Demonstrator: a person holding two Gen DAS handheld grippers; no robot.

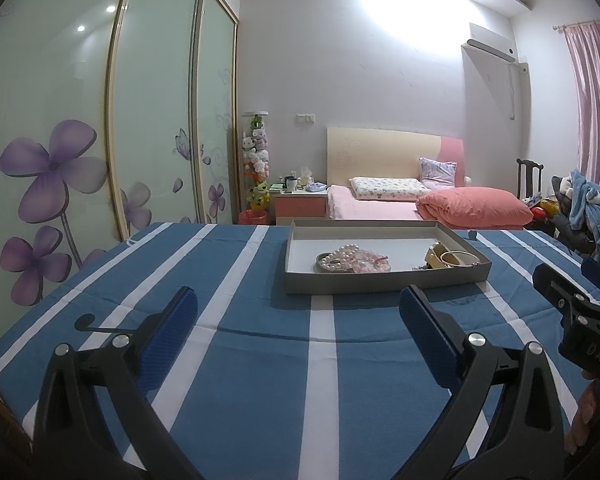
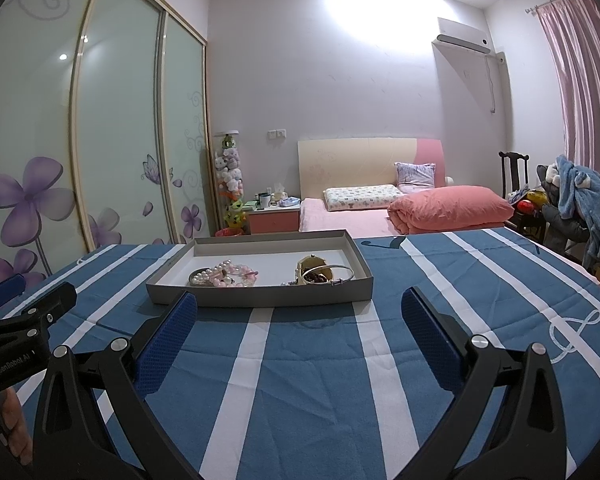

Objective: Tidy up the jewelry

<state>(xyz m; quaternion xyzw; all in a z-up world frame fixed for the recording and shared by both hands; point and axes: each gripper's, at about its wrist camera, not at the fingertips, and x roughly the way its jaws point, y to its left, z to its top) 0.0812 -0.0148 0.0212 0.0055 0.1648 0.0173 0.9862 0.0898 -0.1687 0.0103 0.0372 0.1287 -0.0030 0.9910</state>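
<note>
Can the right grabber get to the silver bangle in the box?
Probably yes. The right gripper is open and the silver bangle lies near the tray's low front wall, with only bare cloth between.

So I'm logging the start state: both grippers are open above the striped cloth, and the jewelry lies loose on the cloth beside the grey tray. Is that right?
Not quite. The jewelry is inside the grey tray, not beside it: the pearl and pink bead bracelets to its left, the silver bangle to its right, as the right wrist view shows. Both the left gripper and right gripper are open above the striped cloth.

Glossy pearl beads (image 2: 208,275) and a shiny metal bangle (image 2: 331,274) lie in a matt cardboard tray (image 2: 260,298) on woven cloth (image 2: 311,380).
</note>
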